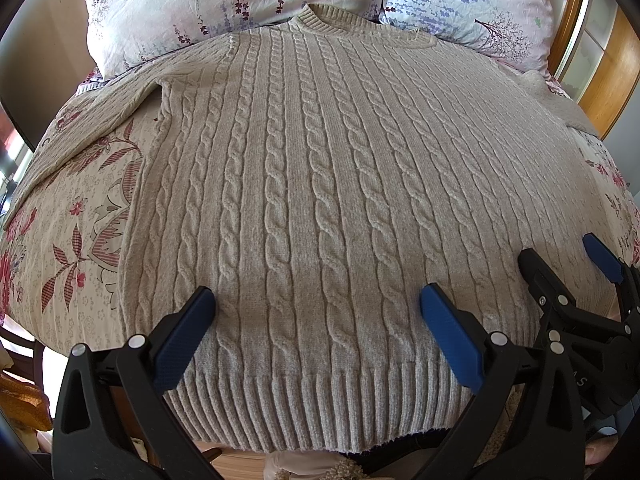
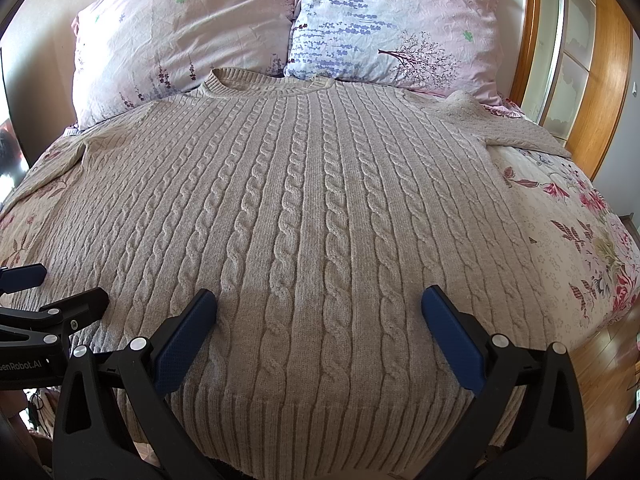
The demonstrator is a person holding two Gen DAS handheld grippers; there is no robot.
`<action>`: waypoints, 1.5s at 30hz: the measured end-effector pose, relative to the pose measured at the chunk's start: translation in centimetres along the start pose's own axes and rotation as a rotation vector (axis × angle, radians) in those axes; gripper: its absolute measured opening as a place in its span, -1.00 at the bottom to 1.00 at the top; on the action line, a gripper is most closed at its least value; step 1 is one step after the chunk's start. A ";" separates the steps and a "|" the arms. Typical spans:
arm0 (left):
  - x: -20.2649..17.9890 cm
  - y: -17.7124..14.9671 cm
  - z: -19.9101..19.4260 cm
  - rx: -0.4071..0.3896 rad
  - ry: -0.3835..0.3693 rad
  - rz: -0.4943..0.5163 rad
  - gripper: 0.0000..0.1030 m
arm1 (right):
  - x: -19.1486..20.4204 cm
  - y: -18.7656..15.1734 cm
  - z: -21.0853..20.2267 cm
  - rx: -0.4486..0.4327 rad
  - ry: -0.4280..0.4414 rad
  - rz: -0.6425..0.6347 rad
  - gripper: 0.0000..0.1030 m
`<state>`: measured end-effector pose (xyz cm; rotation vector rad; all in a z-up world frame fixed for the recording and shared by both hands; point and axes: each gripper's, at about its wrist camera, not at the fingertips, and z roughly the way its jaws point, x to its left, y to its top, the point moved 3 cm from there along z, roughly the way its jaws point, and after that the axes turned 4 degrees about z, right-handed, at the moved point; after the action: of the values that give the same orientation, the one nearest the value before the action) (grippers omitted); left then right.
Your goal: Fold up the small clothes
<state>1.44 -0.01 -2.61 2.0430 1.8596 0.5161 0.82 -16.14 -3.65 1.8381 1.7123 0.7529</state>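
Observation:
A beige cable-knit sweater [image 1: 320, 184] lies flat and face up on the bed, collar toward the pillows, ribbed hem toward me; it also shows in the right wrist view [image 2: 312, 216]. Its sleeves spread out to the left [image 1: 92, 124] and right [image 2: 516, 128]. My left gripper [image 1: 318, 300] is open and empty, fingers straddling the sweater just above the hem. My right gripper [image 2: 320, 304] is open and empty over the hem too, and shows at the right of the left wrist view [image 1: 560, 256]. The left gripper shows at the left edge of the right wrist view [image 2: 60, 288].
A floral bedsheet [image 1: 72, 240] covers the bed. Two pillows [image 2: 184, 40] [image 2: 400, 28] lean at the head. A wooden frame [image 2: 608, 80] with glass panels stands at the right. Wooden floor [image 2: 600, 360] shows beside the bed.

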 end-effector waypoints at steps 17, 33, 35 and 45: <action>0.0 0.6 0.2 0.030 -0.007 0.010 0.97 | 0.4 0.3 0.5 0.032 0.020 -0.038 0.97; 2.1 4.4 0.0 -0.096 -0.052 0.006 0.97 | -9.0 8.5 1.3 -0.063 0.199 0.172 0.96; 2.6 5.7 -0.9 -0.187 -0.063 0.006 0.97 | -12.7 11.3 1.7 -0.097 0.193 0.276 0.88; 4.0 12.9 -1.8 -0.314 -0.146 -0.019 0.97 | -31.4 16.5 10.6 -0.025 0.113 0.867 0.05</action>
<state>12.27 2.75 5.24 1.8038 1.5991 0.5944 18.47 -48.60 -1.35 2.5584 0.8856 1.2006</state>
